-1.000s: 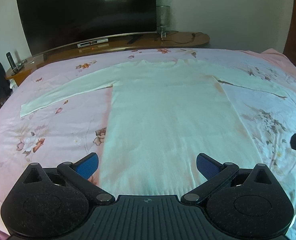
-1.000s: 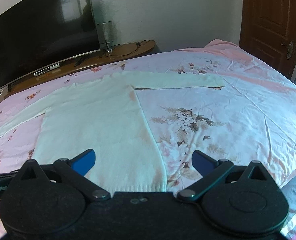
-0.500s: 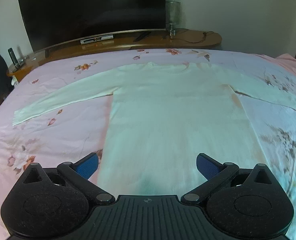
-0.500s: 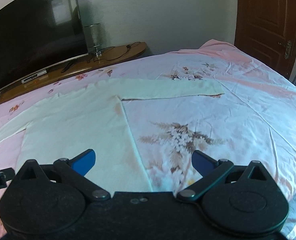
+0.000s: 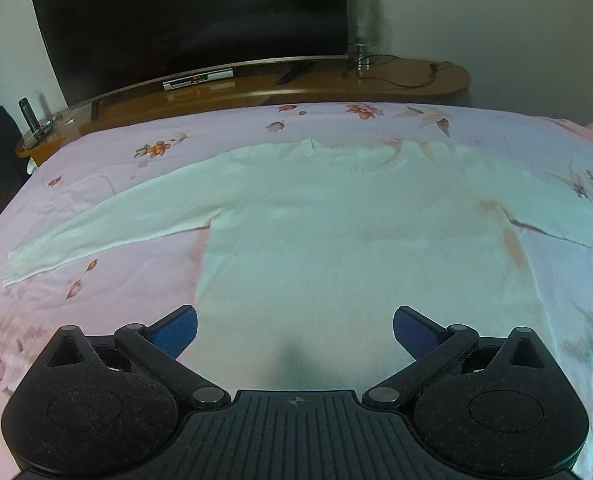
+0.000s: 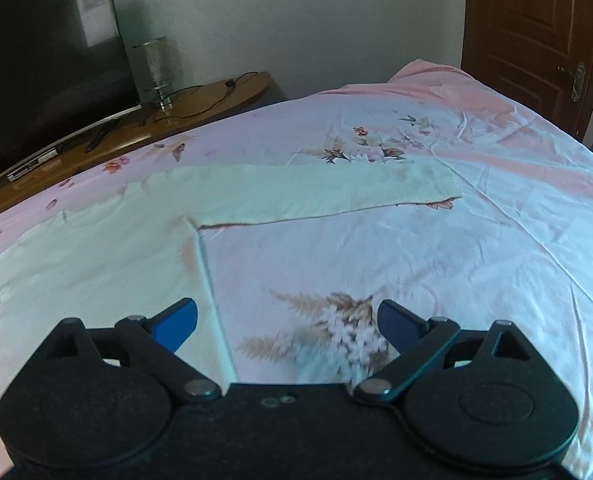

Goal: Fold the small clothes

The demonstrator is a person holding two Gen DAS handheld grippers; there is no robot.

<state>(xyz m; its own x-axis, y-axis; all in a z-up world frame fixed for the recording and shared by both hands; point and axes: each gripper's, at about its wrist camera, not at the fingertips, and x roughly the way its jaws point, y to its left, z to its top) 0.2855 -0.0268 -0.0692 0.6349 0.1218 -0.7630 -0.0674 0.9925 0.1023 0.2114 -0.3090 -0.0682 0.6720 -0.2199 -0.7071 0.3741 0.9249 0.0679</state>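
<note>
A cream long-sleeved sweater lies flat on the pink floral bed sheet, collar at the far side and both sleeves spread out. My left gripper is open and empty, hovering above the sweater's lower body. My right gripper is open and empty above the sweater's right side edge. The right sleeve stretches away to the right ahead of it. The left sleeve reaches toward the bed's left side.
A large dark TV stands on a wooden console beyond the bed, with a lamp and cables on it. A brown door is at the far right. The bed's left edge drops off near a dark object.
Both grippers have moved forward over the sweater, away from its hem. The right gripper has also shifted right, toward the right sleeve. Both stay open.
</note>
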